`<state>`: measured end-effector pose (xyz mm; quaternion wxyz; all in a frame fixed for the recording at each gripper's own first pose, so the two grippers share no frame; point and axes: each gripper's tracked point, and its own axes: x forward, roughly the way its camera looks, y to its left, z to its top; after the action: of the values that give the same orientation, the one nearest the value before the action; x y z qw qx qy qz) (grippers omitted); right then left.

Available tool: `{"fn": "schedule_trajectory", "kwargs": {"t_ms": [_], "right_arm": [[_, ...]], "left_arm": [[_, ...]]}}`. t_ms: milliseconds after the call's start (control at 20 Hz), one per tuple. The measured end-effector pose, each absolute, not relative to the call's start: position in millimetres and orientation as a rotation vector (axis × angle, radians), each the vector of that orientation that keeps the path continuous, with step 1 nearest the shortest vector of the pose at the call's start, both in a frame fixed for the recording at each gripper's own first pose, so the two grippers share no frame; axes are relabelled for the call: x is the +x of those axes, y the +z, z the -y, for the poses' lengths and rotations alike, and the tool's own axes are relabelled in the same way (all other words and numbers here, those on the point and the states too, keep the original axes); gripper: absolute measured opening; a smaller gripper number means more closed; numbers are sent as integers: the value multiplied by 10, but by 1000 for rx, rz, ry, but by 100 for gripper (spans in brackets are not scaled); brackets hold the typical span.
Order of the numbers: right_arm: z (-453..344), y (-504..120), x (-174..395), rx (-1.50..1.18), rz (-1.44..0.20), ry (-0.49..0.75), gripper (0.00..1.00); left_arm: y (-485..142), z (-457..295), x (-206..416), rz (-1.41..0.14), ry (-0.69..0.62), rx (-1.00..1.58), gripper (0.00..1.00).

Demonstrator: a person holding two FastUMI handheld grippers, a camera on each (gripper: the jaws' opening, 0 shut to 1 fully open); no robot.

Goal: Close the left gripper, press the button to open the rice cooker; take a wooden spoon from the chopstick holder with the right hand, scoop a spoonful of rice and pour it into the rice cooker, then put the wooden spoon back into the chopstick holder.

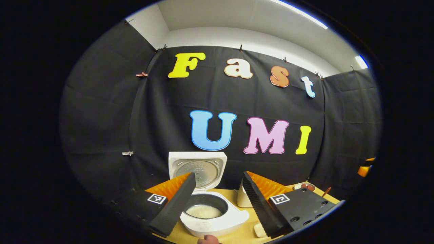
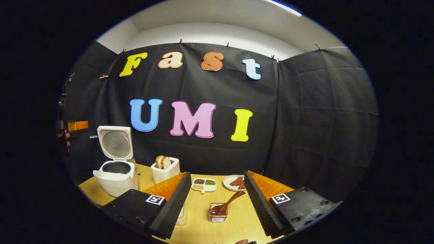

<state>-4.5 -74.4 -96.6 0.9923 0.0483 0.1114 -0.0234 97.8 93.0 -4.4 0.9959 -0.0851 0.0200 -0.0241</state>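
Left gripper (image 1: pixel 217 200) is hovering above the table (image 1: pixel 237 234), its two fingers spread wide with nothing between them. Through the gap, the rice cooker (image 1: pixel 217 217) is sitting directly ahead and below, lid (image 1: pixel 197 169) standing upright and fully open. The inner pot is showing a pale layer at the bottom, probably rice (image 1: pixel 203 211), though the fisheye edge is making it hard to confirm. A white container (image 1: pixel 243 198) is standing just beside the cooker on its right side, partly hidden by the right finger.

Right gripper (image 2: pixel 217 203) is also hanging over the table (image 2: pixel 200 223), fingers wide apart and holding nothing. Between the fingers, near the bottom of the right gripper view, the wooden spoon (image 2: pixel 228 203) is resting in the small wire chopstick holder (image 2: pixel 218 213), bowl end down, handle tilting up toward the right. Beyond it, a divided white dish (image 2: pixel 204 184) with grains in separate compartments is lying on the table, with a plate (image 2: pixel 230 181) of reddish pieces just beside it on the right. A white toaster-like box (image 2: pixel 165 171) holding bread slices is standing near the back wall. The rice cooker (image 2: pixel 117 176) is sitting at the far left of the table, lid (image 2: pixel 114 142) up, well apart from the chopstick holder. The orange finger of the other gripper (image 2: pixel 77 126) is showing at the left edge.
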Motion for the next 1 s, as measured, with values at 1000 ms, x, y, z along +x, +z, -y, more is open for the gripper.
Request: {"fn": "schedule_trajectory", "kwargs": {"t_ms": [1000], "right_arm": [[947,-3818,1087,455,-663,141,89]], "left_arm": [[-167,-315,753,-175,141,-128,95]]}}
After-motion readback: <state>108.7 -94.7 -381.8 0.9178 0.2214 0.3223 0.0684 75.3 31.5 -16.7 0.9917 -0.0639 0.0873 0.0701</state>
